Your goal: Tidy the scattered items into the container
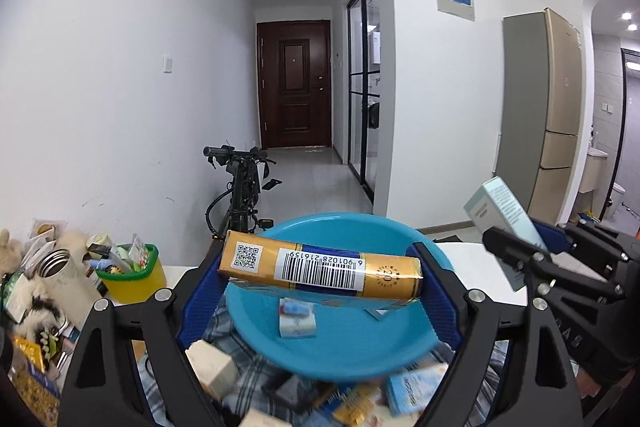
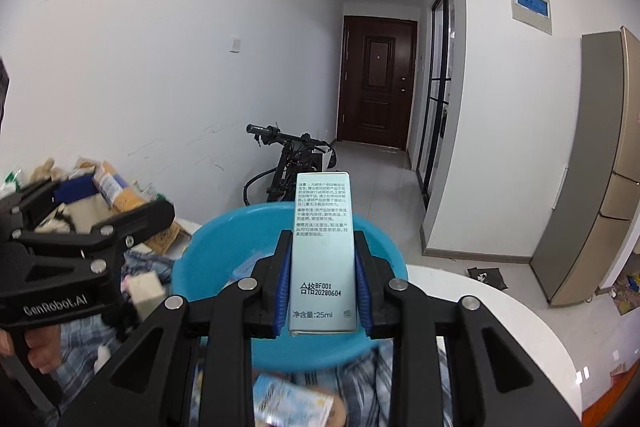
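My left gripper [image 1: 320, 277] is shut on a long gold carton [image 1: 320, 269] with a barcode, held crosswise between the blue pads above a blue basin [image 1: 340, 223]. Two small pastel packets [image 1: 298, 323] lie in the basin. My right gripper [image 2: 322, 241] is shut on a tall pale green box [image 2: 322, 255], upright over the basin's [image 2: 216, 243] near side. In the left wrist view the right gripper [image 1: 520, 237] shows at the right with the green box [image 1: 502, 215]. The left gripper [image 2: 114, 203] appears at the left of the right wrist view.
Several small boxes [image 1: 416, 385] lie on a checked cloth [image 1: 236, 383] below the basin. A green and yellow bin [image 1: 132, 275], a steel flask [image 1: 60, 267] and plush toys crowd the left. A bicycle [image 1: 240, 187] stands behind the white table [image 2: 500, 311]. A fridge [image 1: 552, 127] is at the right.
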`<state>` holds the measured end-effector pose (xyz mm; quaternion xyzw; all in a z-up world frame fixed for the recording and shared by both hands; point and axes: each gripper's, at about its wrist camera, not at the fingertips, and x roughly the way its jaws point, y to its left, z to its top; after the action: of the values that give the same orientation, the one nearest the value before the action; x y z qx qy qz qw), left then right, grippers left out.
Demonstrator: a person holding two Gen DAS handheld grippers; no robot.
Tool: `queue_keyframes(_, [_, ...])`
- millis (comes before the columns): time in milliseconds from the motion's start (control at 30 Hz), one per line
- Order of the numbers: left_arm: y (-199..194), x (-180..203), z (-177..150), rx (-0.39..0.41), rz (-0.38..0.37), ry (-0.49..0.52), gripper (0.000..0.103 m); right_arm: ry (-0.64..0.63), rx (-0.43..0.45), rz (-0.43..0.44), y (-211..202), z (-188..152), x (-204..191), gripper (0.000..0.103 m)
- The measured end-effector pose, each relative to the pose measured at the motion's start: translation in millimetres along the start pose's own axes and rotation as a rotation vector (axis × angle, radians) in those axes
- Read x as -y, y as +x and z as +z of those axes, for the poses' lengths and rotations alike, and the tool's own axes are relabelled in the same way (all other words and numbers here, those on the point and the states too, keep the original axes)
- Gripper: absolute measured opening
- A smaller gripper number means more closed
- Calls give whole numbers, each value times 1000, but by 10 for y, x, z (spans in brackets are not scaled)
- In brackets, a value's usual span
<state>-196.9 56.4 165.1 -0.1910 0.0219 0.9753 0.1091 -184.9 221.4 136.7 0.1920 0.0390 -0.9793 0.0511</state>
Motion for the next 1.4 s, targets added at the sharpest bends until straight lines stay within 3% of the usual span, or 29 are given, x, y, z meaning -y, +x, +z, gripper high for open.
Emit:
queue_keyframes(333, [1024,-197,184,-62,8,-29,89,87,-33,5,777,177,190,26])
queue_keyframes(800, [1579,-504,195,-29,0,-110,89,112,-44,13,1300,193,462,26])
queue_keyframes(1400, [2118,-614,16,-200,31,-99,89,91,-133,56,1609,131,488,26])
